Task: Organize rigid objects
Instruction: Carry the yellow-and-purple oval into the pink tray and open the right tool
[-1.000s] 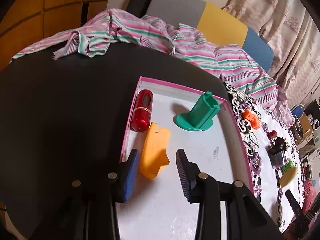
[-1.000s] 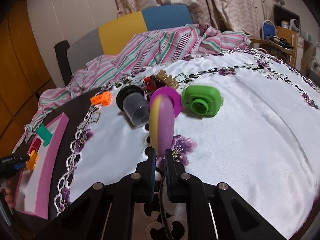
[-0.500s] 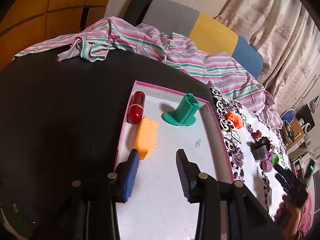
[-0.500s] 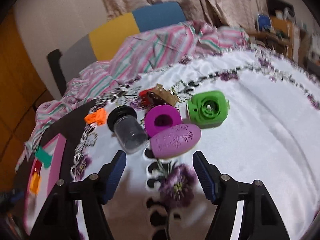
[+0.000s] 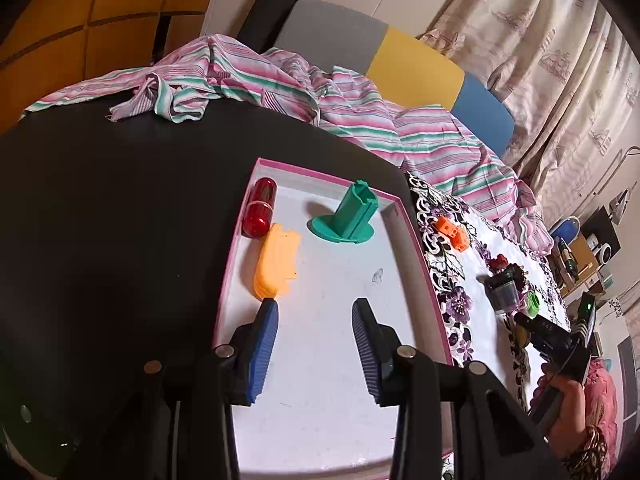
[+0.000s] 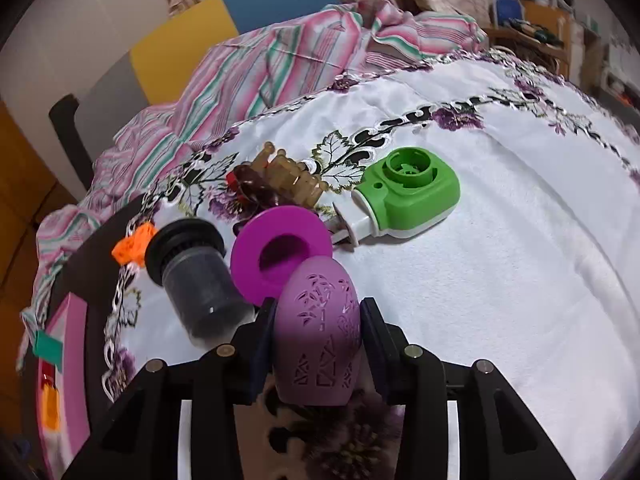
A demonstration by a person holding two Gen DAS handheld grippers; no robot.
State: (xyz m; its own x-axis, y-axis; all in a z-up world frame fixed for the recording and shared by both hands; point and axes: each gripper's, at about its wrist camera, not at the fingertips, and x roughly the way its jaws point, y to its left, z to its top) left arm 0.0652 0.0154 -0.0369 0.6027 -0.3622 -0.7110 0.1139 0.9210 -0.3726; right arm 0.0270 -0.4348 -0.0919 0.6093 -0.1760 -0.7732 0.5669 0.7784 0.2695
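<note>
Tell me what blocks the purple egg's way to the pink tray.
The right gripper is closing around the purple egg. The dark jar lies right beside it, on the pink tray's side. Past the jar, only the orange block lies near that path.

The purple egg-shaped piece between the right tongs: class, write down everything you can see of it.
The purple egg looks like matte moulded plastic, with leaf and triangle patterns cut into its shell. It lies lengthwise between the right tongs, narrow end pointing away, while their jaws are closing on its sides. Its far end overlaps the magenta ring; whether they touch is unclear. The flowered cloth lies beneath.
</note>
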